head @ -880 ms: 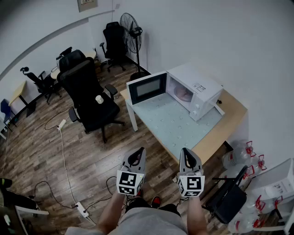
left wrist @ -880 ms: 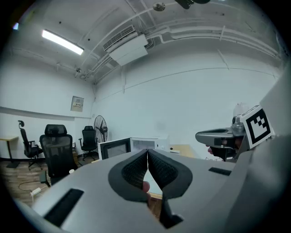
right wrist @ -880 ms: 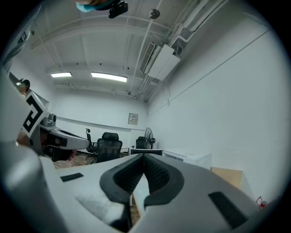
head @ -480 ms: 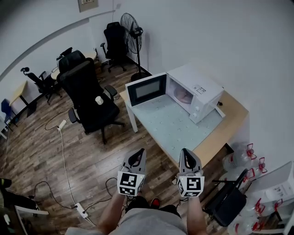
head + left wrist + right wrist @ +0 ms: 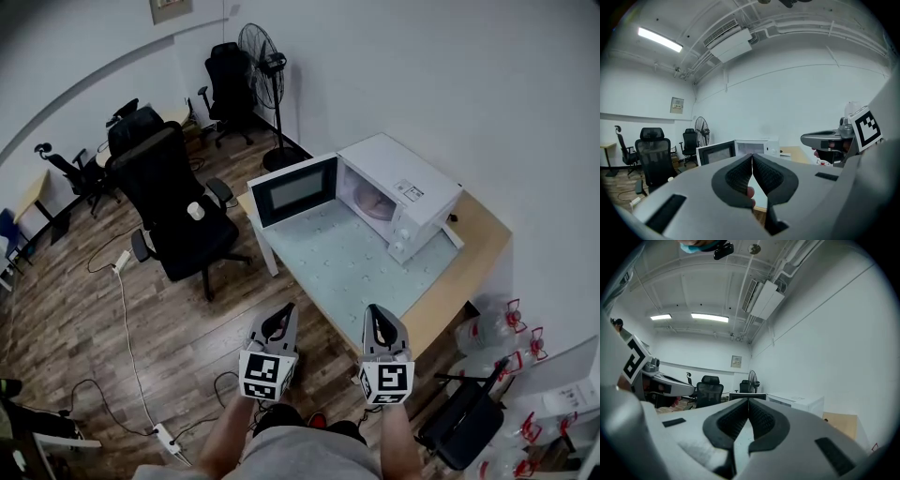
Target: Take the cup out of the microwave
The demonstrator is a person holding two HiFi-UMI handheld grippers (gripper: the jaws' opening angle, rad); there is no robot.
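The white microwave (image 5: 403, 187) stands on a table (image 5: 352, 267) by the wall, its door (image 5: 292, 190) swung open to the left. Inside it a pinkish cup (image 5: 378, 199) shows dimly. My left gripper (image 5: 279, 317) and right gripper (image 5: 379, 317) are held side by side close to my body, short of the table's near edge and well away from the microwave. Both are shut with nothing between the jaws. In the left gripper view the microwave (image 5: 757, 145) lies far beyond the shut left gripper (image 5: 752, 156). In the right gripper view the microwave (image 5: 799, 404) sits right of the shut right gripper (image 5: 748, 401).
A black office chair (image 5: 173, 202) with a small white cup (image 5: 195, 211) on its seat stands left of the table. A fan (image 5: 261, 52) is behind. Water jugs (image 5: 511, 323) and a black folding chair (image 5: 464, 431) are at the right. A cable and power strip (image 5: 164, 433) lie on the wood floor.
The table and microwave have come slightly nearer in the head view. Both grippers keep their place in front of my body and stay shut.
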